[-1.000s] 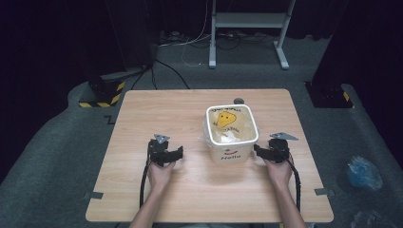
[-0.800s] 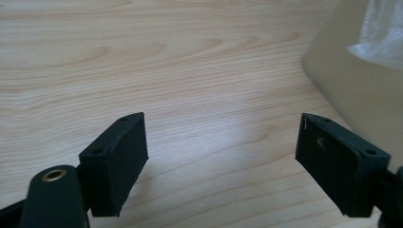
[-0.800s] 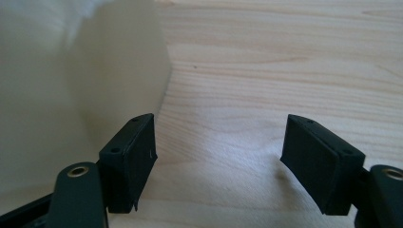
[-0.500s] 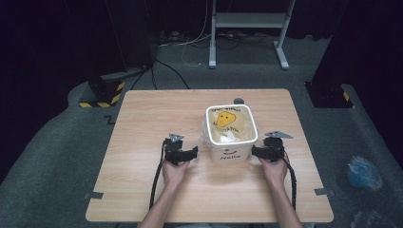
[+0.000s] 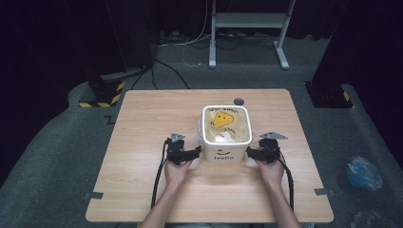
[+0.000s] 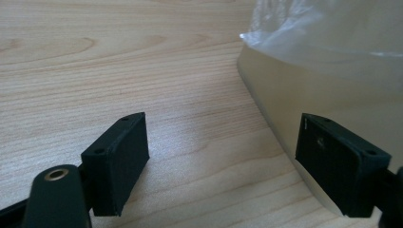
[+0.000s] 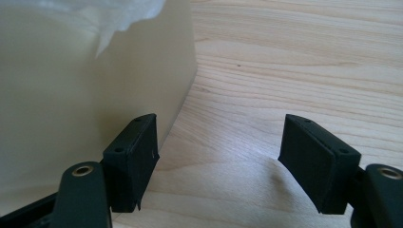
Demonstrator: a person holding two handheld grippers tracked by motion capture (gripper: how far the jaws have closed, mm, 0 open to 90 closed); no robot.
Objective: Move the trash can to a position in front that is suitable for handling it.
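Note:
A white square bin [image 5: 226,152] with a smile and "Hello" on its front stands mid-table. A clear plastic bag [image 5: 227,136] lines it, and a yellow smiley shape [image 5: 222,118] lies inside. My left gripper [image 5: 196,153] is low at the bin's left side, open. In the left gripper view [image 6: 223,128] its right jaw lies against the bin wall [image 6: 294,85], under the bag's edge [image 6: 332,33]. My right gripper [image 5: 252,153] is at the bin's right side, open. In the right gripper view [image 7: 221,128] its left jaw sits close to the bin wall [image 7: 85,95].
A small dark round object [image 5: 238,100] lies on the wooden table [image 5: 157,114] behind the bin. Tape tabs [image 5: 94,195] mark the front corners. On the floor are a metal stand [image 5: 247,28], a yellow-black striped base [image 5: 102,92] and a crumpled bag [image 5: 363,173].
Both grippers have moved inward toward the bin; the left one travelled farther, from well left of it to right beside its wall. The bin has not moved.

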